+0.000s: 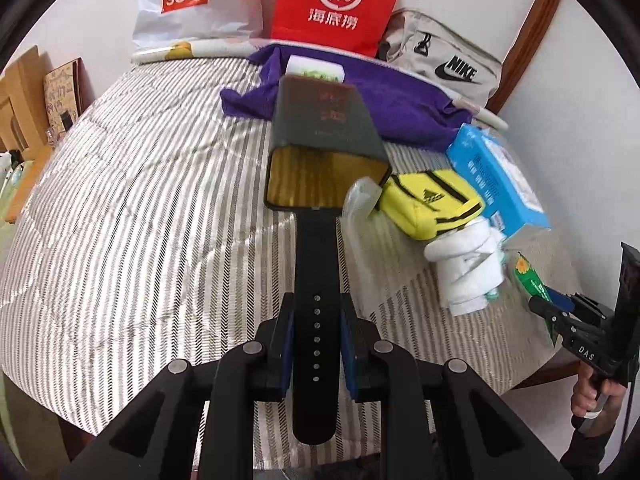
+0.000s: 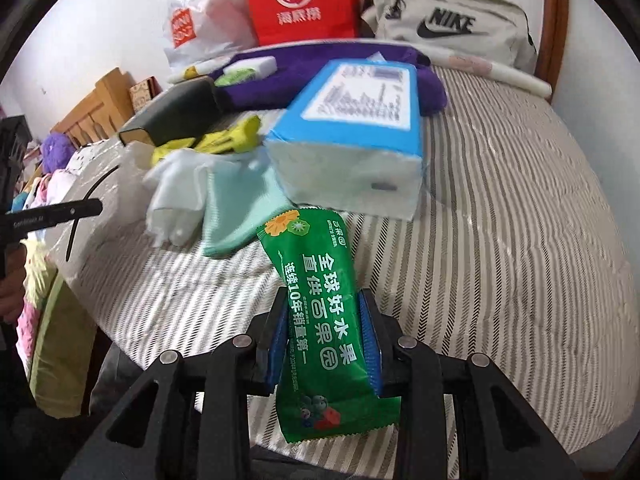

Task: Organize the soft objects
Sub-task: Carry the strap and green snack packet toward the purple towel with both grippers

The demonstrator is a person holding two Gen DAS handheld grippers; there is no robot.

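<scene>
Left gripper: the left gripper (image 1: 316, 340) is clamping narrowly on a black strap (image 1: 316, 264), blue pads pressing both sides of it.
Black strap: it is running from the jaws toward 12 o'clock in the left wrist view, meeting the rim of a dark box (image 1: 326, 152).
Dark box: it is lying on the striped bedcover (image 1: 140, 200) with its gold-lined open mouth facing the camera; its far end is overlapping the purple cloth (image 1: 400, 100).
Right gripper: the right gripper (image 2: 326, 340) is pinching a green packet (image 2: 320, 312) between its blue pads, the packet standing out toward 12 o'clock and hanging below the jaws too.
Green packet: its far tip is sitting just beside a pale green cloth (image 2: 236, 212) and the near face of the blue tissue pack (image 2: 352, 128).
Soft things: a white cloth (image 2: 172, 196) is lying at 9 o'clock from the pale green one; a yellow sock (image 1: 432, 204) is sitting at 3 o'clock of the dark box, touching the tissue pack.
Far edge: a white Miniso bag (image 1: 192, 0), a red paper bag (image 1: 336, 4) and a beige Nike bag (image 1: 444, 60) are leaning against the wall.
Person: a hand (image 1: 596, 396) is gripping the right gripper's handle at 4 o'clock in the left wrist view.
</scene>
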